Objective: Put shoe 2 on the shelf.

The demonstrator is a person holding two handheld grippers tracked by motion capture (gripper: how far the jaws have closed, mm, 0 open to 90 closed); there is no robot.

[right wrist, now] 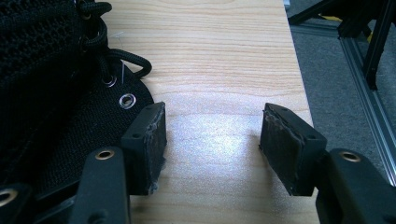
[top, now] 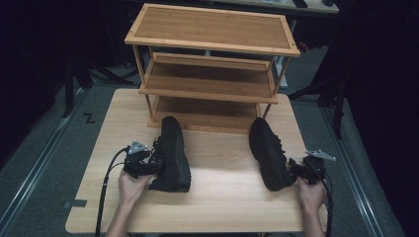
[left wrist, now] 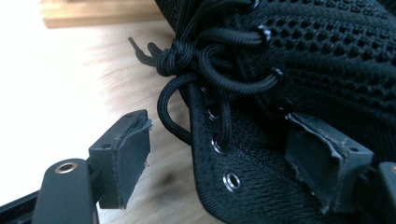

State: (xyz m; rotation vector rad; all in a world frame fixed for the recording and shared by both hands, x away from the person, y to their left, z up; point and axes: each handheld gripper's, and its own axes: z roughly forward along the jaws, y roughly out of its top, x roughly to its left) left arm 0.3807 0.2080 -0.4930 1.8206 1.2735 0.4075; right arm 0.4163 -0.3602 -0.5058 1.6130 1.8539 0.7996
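Two black mesh lace-up shoes on a pale wooden table

The left shoe (top: pixel 172 154) hides the left gripper's (left wrist: pixel 219 158) far pad; jaws spread, straddling its collar. The right gripper (right wrist: pixel 212 140), released, sits beside the right shoe (top: pixel 267 153).

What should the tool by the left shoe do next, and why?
Probably close on the shoe's collar. In the left gripper view the left tool is open, with its jaws on either side of the eyelet edge of the left shoe, one outside and one over the shoe's opening. Nothing is gripped yet, and the shoe rack stands just behind, so a firm hold likely comes before any lift.
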